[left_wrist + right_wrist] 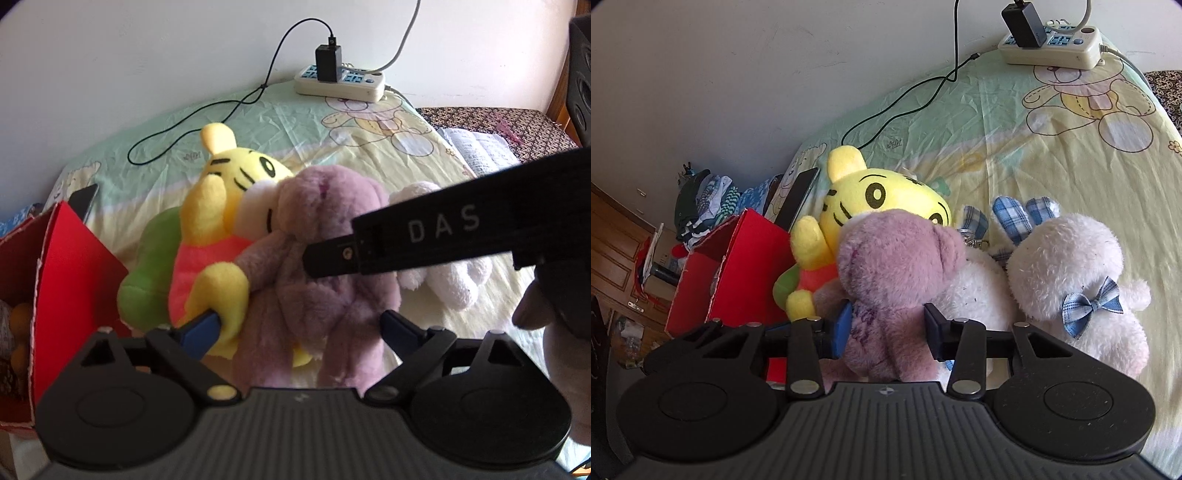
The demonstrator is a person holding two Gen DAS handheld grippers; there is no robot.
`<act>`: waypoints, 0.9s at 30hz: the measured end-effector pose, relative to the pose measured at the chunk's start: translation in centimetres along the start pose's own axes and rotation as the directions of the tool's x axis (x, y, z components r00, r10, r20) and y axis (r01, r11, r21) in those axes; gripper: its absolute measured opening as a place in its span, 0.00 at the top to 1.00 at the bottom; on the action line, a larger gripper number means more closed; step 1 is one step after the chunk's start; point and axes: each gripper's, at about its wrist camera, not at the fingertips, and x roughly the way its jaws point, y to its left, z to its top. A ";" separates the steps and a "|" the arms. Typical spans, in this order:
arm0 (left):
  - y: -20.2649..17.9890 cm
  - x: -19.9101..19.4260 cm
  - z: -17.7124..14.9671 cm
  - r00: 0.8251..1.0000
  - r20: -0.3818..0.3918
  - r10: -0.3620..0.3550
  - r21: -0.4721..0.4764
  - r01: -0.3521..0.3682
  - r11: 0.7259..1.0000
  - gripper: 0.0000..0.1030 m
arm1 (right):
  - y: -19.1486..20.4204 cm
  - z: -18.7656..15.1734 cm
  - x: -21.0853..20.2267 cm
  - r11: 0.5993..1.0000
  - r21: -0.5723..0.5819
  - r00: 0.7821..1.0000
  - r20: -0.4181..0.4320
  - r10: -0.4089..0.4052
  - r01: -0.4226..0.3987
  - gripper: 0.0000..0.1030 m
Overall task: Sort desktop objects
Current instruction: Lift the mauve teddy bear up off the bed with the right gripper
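Observation:
A purple plush bear (897, 258) lies on the bed sheet, leaning on a yellow tiger plush (882, 195). My right gripper (888, 326) is shut on the bear's body, a blue pad pressed into each side. In the left wrist view one finger (406, 236) of it reaches in from the right onto the bear (325, 236). My left gripper (301, 326) stands open and wide around the bear's legs. Its left pad touches the tiger's (236, 177) yellow paw, and its right pad sits just beside the bear's leg.
A red box (746, 266) stands open at the left, with orange things inside (20, 317). Two white plush toys (1071, 280) lie right of the bear. A phone (798, 199), a black cable, a power strip (1052, 48) and an open book (476, 147) lie further back.

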 end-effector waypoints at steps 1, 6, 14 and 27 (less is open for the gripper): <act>-0.2 -0.2 -0.2 1.000 -0.002 -0.025 0.007 0.025 1.000 0.25 | -0.1 0.0 -0.3 1.000 0.006 1.000 -0.001 0.016 -0.016 0.67; -1.7 0.1 -1.0 0.998 -0.037 -0.051 0.040 0.052 0.998 0.39 | -0.2 -0.8 -0.7 1.000 0.013 1.000 -0.005 0.002 -0.002 0.77; -1.9 -0.4 -1.5 0.995 0.103 0.014 0.159 -0.030 0.987 0.06 | 1.0 -1.8 1.0 0.996 -0.066 0.998 0.041 -0.056 0.058 0.54; -3.2 0.0 -2.9 0.997 0.056 -0.050 0.191 0.038 0.981 0.32 | -0.3 -3.3 -0.7 1.000 0.003 1.000 0.016 0.024 -0.024 0.68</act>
